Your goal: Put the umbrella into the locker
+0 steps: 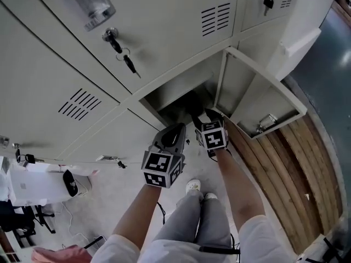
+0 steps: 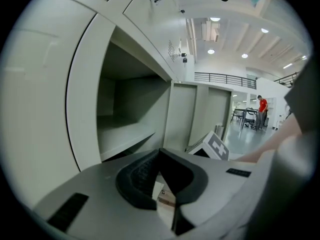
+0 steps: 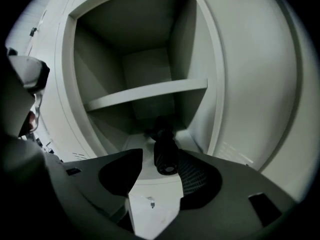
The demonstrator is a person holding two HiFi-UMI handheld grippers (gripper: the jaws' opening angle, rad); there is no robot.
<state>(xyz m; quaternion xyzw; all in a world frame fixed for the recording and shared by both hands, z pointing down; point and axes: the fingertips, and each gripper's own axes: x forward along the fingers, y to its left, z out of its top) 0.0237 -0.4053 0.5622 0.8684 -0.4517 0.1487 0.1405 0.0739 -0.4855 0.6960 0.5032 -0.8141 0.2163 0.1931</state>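
one black umbrella [image 3: 164, 154] lies on the floor of the open locker compartment [image 3: 200, 59], under the shelf [image 3: 150, 93], handle end toward the camera. in the right gripper view it sits at 12 o'clock from the right gripper [image 3: 162, 168], whose jaws stand wide apart and clamp nothing. the handle is just beside the 3 o'clock pad; contact cannot be told. in the head view that gripper is at the compartment mouth, with the door [image 1: 258, 100] open at its 3 o'clock. left gripper [image 1: 164, 158] is at its 8 o'clock, outside the locker, jaw tips meeting, nothing between them.
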